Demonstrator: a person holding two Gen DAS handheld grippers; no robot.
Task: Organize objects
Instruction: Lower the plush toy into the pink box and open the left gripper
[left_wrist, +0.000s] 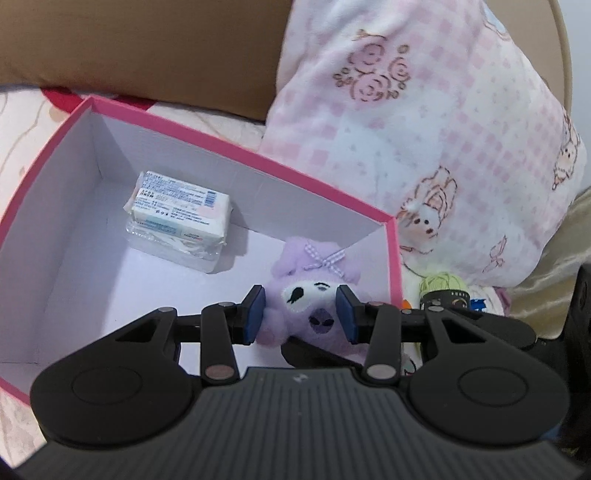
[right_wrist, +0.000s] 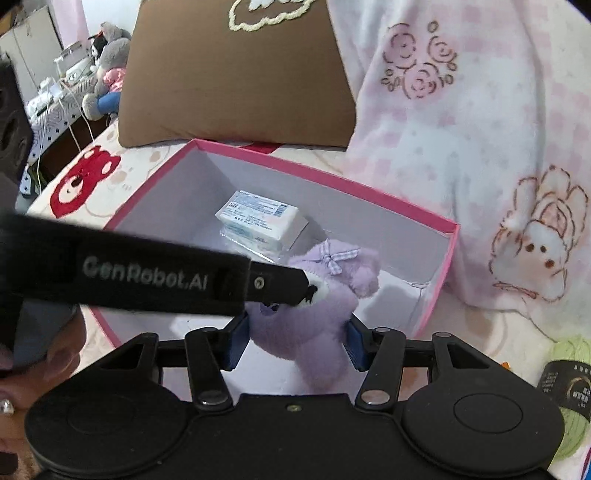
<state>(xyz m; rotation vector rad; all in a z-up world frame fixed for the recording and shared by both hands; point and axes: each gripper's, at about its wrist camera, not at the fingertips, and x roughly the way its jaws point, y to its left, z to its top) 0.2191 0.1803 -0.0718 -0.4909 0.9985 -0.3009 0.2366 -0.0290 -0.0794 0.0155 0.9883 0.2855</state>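
Step in hand: both claws carry one purple plush toy (left_wrist: 314, 306) over the open pink box (left_wrist: 236, 155), apparently to set it inside.
Left claw (left_wrist: 302, 309): closed on the toy's head, its blue pads pressing the cheeks on either side of the stitched face.
Right claw (right_wrist: 297, 343): closed on the toy's fuzzy body lower down, a pad against each flank; in the right wrist view the left claw's black finger crosses in front and meets the toy's face.
Toy's place: held over the box's near right corner, by the right wall; whether it already touches the box floor I cannot tell.
Box: sits on the bed (right_wrist: 140, 166), lid off, white inside, pink rim.
Box contents: one wrapped white packet (left_wrist: 181, 218) with blue print lies flat near the far wall, left of the toy and apart from it; the remaining floor is bare.
Outside the box: a ball of green yarn (right_wrist: 570, 384) with a dark label lies on the bed just beyond the box's right wall, not yet packed.
Around: a pink-and-white blanket (left_wrist: 424, 147) is heaped at the bed's right side, a brown cushion (right_wrist: 236, 85) stands behind the box.
Next move, as I judge it: lower the toy until it rests in the free corner, clear of the packet, then open both claws and lift straight out without dragging fur over the rim.
Risk: the soft plush may cling to a pad on release.
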